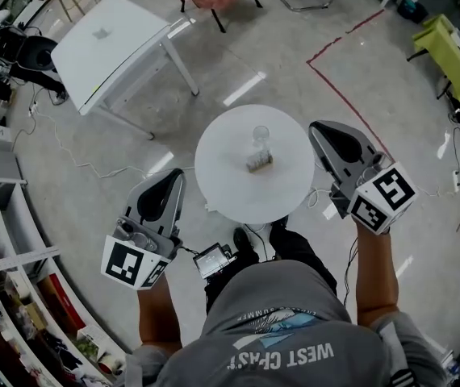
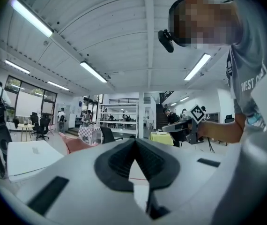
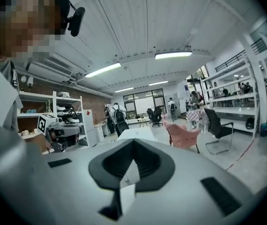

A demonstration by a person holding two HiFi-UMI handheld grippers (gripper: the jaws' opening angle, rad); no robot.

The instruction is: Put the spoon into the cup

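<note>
Floor of grey concrete surrounds a round white table (image 1: 222, 180); a clear glass cup (image 1: 260, 135) stands there, what seems the spoon (image 1: 259, 163) just beside it. Left gripper (image 1: 174, 174) and right gripper (image 1: 316, 127) flank the table, jaws together, empty.

The cup (image 1: 260, 136) is clear glass and stands upright near the middle of the round white table (image 1: 222, 176). Just at its 6 o'clock lies a small brownish thing (image 1: 258, 164), perhaps the spoon; it is too small to tell.
</note>
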